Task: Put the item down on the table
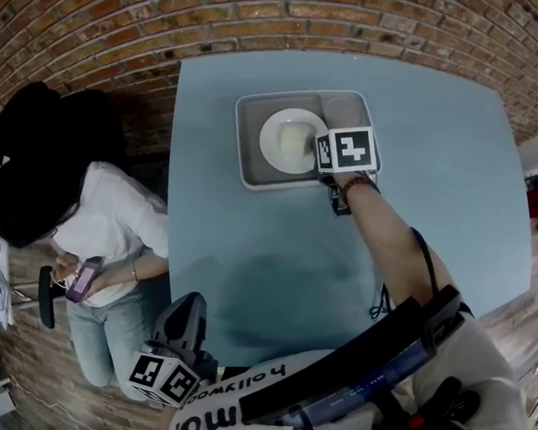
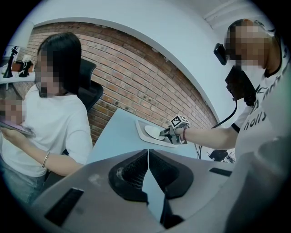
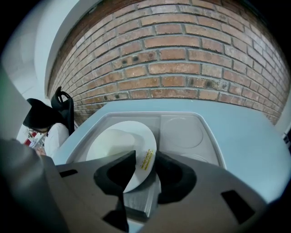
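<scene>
A white plate [image 1: 289, 139] lies over the large compartment of a grey tray [image 1: 250, 166] at the far middle of the blue table [image 1: 419, 193]. My right gripper [image 1: 320, 160] is shut on the plate's near right rim. In the right gripper view the plate [image 3: 120, 145] sits clamped between the two dark pads, slightly tilted, above the tray [image 3: 182, 132]; the right gripper [image 3: 143, 164] hides the rim's near part. My left gripper [image 1: 185, 310] hangs low off the table's near edge. In its own view the left gripper [image 2: 148, 157] is shut with nothing in it.
A seated person in a white shirt [image 1: 111, 225] holds a phone [image 1: 83, 278] beside the table's left edge. A brick wall [image 1: 266, 14] runs behind the table. A black cable [image 1: 378, 306] hangs by my right arm. The tray's smaller round compartment [image 3: 184, 132] holds nothing.
</scene>
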`<act>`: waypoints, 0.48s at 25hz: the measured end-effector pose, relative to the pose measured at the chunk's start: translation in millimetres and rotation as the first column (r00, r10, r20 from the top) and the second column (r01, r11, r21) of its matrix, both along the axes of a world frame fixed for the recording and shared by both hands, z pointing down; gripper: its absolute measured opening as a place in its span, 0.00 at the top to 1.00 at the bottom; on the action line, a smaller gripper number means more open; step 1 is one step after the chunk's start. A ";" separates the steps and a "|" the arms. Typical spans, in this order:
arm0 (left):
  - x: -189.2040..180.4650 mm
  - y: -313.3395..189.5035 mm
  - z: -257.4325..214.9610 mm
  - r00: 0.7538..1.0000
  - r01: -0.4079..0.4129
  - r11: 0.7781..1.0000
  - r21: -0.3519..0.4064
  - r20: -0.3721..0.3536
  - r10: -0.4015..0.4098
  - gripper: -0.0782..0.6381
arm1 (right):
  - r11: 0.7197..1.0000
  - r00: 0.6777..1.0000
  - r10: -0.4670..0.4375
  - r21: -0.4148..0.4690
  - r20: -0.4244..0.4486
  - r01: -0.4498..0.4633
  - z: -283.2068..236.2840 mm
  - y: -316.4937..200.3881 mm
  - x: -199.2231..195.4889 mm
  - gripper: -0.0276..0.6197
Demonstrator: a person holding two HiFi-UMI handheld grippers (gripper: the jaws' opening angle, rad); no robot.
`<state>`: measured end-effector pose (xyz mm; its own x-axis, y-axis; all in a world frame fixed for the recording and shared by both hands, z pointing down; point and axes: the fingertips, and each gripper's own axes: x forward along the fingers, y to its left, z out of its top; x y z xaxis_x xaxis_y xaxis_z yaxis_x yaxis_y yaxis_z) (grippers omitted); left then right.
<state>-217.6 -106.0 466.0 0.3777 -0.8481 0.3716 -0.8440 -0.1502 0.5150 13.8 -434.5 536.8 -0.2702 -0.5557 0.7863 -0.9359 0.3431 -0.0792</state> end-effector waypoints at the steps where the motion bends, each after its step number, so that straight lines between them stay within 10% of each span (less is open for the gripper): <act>1: 0.4 0.2 -0.1 1.000 0.000 1.000 0.000 -0.001 0.000 0.87 | 1.000 1.000 -0.003 0.004 -0.011 0.003 0.2 0.2 -0.1 0.77; 12: -4.8 5.2 -0.6 1.000 0.009 1.000 -0.002 -0.001 -0.009 0.87 | 0.996 0.991 -0.071 0.042 -0.117 0.076 2.9 4.5 -5.9 0.77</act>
<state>-222.3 -100.8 465.4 0.3699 -0.8511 0.3726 -0.8450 -0.1415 0.5157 7.9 -430.0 539.7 -0.2209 -0.5740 0.7885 -0.9101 0.4119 0.0449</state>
